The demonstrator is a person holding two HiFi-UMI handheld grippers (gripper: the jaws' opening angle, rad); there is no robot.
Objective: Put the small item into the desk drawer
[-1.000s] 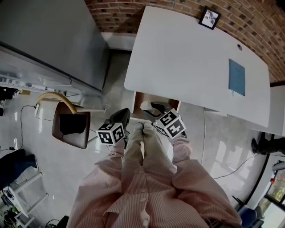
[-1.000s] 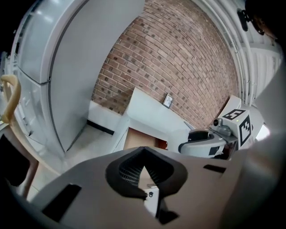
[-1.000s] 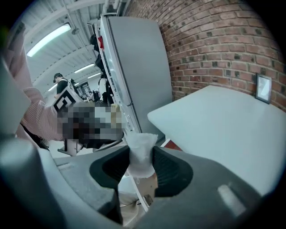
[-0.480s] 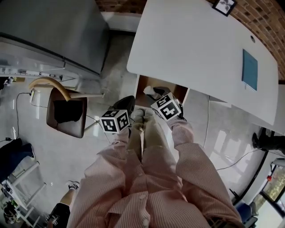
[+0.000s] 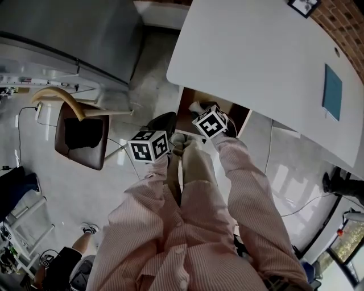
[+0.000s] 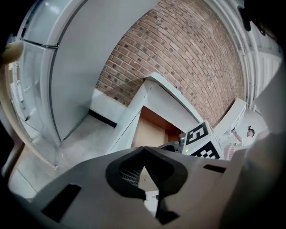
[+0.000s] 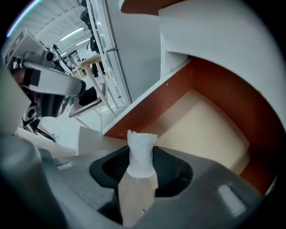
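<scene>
white desk [image 5: 250, 59], blue pad [image 5: 333, 92], framed picture [image 5: 303, 5]

**A:** anyone able to tell what's actually inside the open wood-lined desk drawer [image 5: 185, 116]?

**B:** nope. In the head view the flat white desk top [image 5: 256, 62] covers the back of it. The checkered marker cube [image 5: 210, 122] on the right gripper [image 7: 142, 163] sits over most of the rest. Only a tip of the small white rough-textured item [image 7: 142, 145] pokes out there.

**A:** and the right gripper view?

**B:** its bottom end disappears between the dark ribbed pads [image 7: 170, 170], and I can't call the material. Also the black-framed picture [image 5: 306, 5] gets chopped by the top edge, and the person [image 5: 62, 267] bottom left is cut off too.
</scene>
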